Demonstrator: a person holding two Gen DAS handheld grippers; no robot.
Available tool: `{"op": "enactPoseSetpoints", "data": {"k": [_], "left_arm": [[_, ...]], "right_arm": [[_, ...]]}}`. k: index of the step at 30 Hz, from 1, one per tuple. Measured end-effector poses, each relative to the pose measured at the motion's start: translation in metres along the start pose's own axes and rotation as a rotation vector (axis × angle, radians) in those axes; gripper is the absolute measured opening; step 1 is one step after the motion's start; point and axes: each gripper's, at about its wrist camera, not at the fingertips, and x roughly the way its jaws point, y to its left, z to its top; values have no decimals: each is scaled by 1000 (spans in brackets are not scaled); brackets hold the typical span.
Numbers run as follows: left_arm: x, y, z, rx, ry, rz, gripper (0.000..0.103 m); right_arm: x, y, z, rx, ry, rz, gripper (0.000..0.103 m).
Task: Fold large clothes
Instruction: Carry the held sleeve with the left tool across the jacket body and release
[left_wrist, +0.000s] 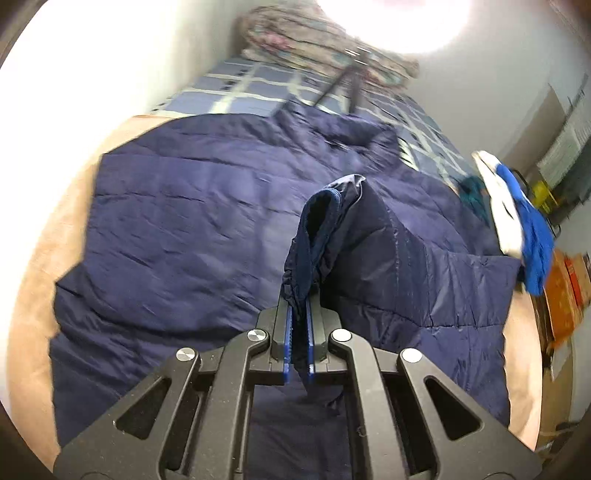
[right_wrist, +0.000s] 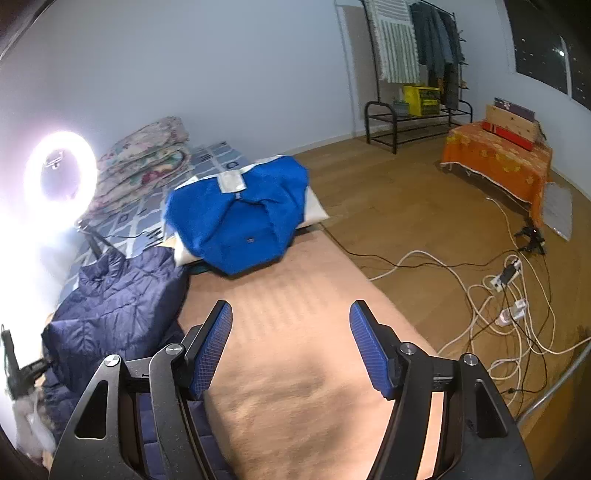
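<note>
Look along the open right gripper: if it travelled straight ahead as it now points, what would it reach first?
Probably the tan blanket lying between and ahead of the right gripper. Skimming above it, the blue garment further along would come next. Height above the blanket is unclear.

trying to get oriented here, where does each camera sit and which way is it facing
Left wrist: sits on the left gripper, looking along its jaws, shut on a fold of the navy quilted jacket spread over the tan blanket.
Right wrist: sits on the right gripper, jaws open and empty, looking across the tan blanket toward the wooden floor.
Shared: the jacket, the blue garment, the ring light.
</note>
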Motion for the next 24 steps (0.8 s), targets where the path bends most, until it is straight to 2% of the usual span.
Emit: {"op": "enactPoseSetpoints", "data": {"k": [6, 12, 18, 23, 24], "left_arm": [[16, 53, 25, -130, -4, 11, 4], [34, 86, 42, -189, 1, 18, 4], [53, 100, 56, -202, 7, 23, 4], [66, 108, 55, -221, 33, 34, 4], [67, 110, 54, -223, 38, 45, 8]], "right_arm": [[2, 28, -8, -89, 5, 1, 66], [6, 49, -17, -144, 20, 20, 66], [15, 64, -27, -192, 50, 32, 66], [15, 73, -32, -213, 56, 38, 66], [14, 74, -32, -215, 56, 42, 66]]}}
